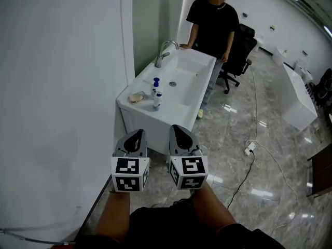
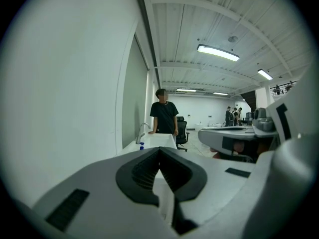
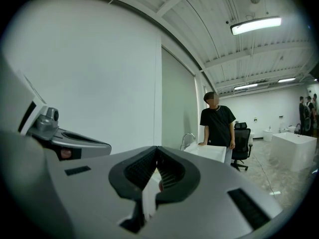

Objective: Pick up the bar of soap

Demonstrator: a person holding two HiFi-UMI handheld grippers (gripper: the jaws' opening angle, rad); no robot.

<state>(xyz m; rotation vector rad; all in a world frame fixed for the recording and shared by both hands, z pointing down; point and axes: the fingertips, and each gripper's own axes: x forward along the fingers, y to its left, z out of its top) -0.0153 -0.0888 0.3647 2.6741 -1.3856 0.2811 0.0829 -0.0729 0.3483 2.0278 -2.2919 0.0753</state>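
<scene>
Soap (image 1: 136,97) on the sink (image 1: 150,119) corner, mid-frame: probably hard and slick, so pinch its sides. Left gripper (image 1: 136,135) and right gripper (image 1: 180,131) are both pressed together, empty.

The bar of soap (image 1: 136,97) is a small, pale tan, rounded piece lying flat on the near left corner of the white counter (image 1: 136,111). It sits just left of two small bottles (image 1: 156,95) and close to the wall. Finer detail is too small to make out.

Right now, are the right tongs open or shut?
Shut: in the right gripper view the grey right tongs have their tips pressed together, with nothing between them.
</scene>
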